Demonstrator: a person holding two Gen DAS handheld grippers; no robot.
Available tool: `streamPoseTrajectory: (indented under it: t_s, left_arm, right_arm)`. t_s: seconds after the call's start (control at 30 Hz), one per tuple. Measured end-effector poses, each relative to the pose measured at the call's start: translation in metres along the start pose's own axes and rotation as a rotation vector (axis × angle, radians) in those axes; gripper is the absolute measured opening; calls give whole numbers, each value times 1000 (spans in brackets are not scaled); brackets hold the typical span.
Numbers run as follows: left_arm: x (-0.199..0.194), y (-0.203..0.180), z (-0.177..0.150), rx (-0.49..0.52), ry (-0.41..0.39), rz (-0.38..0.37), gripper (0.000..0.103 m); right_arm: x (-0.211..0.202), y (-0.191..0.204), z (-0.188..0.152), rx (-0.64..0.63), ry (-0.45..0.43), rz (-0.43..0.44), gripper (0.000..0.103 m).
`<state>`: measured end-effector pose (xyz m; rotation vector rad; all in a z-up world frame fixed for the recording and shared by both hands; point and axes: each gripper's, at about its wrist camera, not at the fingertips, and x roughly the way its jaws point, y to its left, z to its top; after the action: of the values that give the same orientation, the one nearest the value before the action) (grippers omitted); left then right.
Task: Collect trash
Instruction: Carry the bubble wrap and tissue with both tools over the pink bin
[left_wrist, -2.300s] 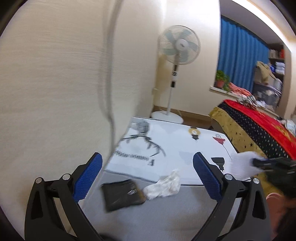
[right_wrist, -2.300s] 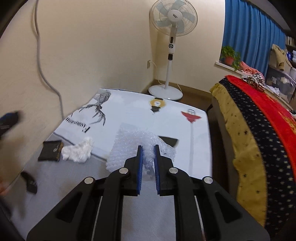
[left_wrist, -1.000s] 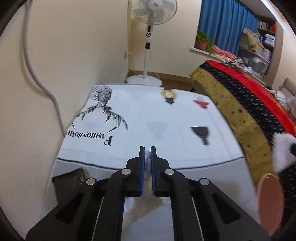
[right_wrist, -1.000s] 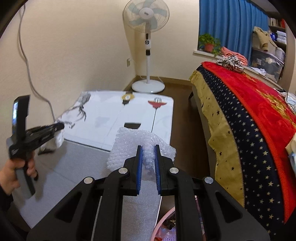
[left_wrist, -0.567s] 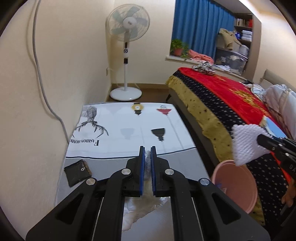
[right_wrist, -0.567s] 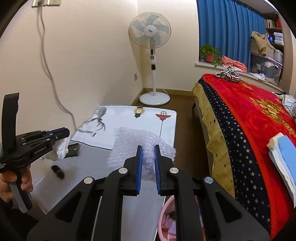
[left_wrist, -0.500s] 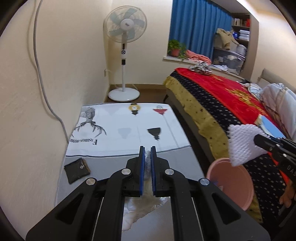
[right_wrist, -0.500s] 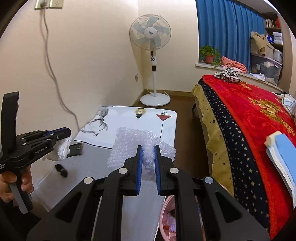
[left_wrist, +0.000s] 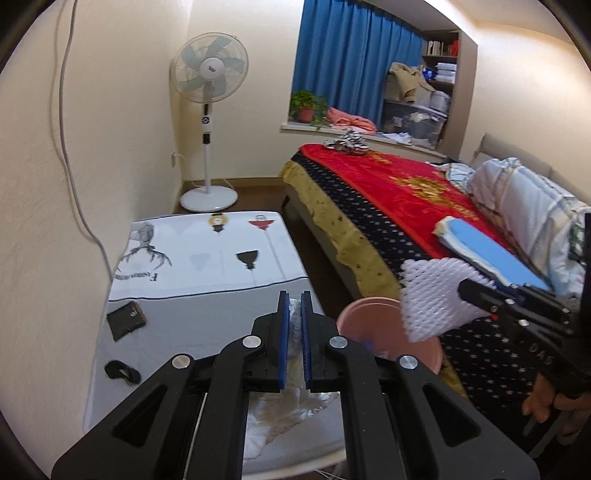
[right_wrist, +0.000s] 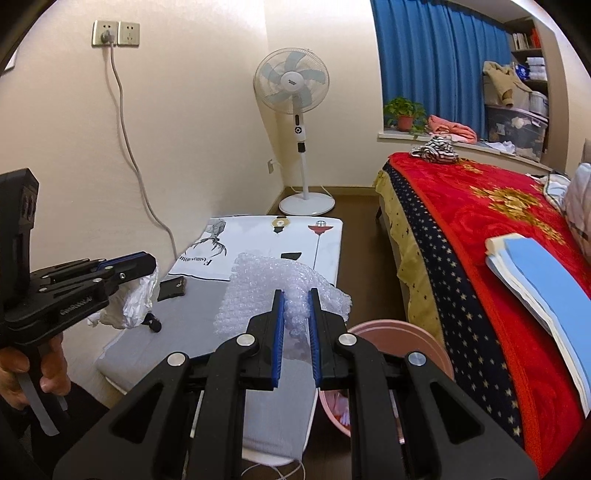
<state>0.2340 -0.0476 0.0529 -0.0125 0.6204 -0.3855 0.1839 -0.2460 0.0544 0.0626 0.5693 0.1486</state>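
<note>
My left gripper (left_wrist: 294, 295) is shut on a crumpled white tissue (left_wrist: 284, 410) that hangs below its blue pads, held above the grey mat's near end. The right wrist view shows this gripper (right_wrist: 147, 263) at the left with the tissue (right_wrist: 131, 302) dangling. My right gripper (right_wrist: 296, 293) is shut on a sheet of bubble wrap (right_wrist: 258, 284). In the left wrist view it (left_wrist: 461, 286) holds the bubble wrap (left_wrist: 432, 295) just above the right side of a pink bin (left_wrist: 365, 317). The bin (right_wrist: 399, 329) stands on the floor between the low table and the bed and holds some scraps.
A low table (left_wrist: 207, 269) with a white printed cloth and a grey mat runs along the left wall. On the mat lie a black wallet (left_wrist: 125, 320) and a small black object (left_wrist: 118, 371). A bed with a red blanket (left_wrist: 391, 199) fills the right; a standing fan (left_wrist: 208, 79) is behind.
Both grippers have risen and drawn back from the table towards the bed side, each keeping its grip. The pink bin has come into view below them.
</note>
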Motion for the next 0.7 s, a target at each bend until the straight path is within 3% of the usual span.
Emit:
streamPoseTrajectory:
  t_s: [0.17, 0.7]
  left_arm:
    - [-26, -7, -9, -35, -8, -67, 6]
    - [-74, -22, -41, 3, -28, -87, 6]
  right_arm:
    - [-24, -3, -14, 19, -6, -8, 13]
    - [-76, -5, -50, 3, -45, -13, 13]
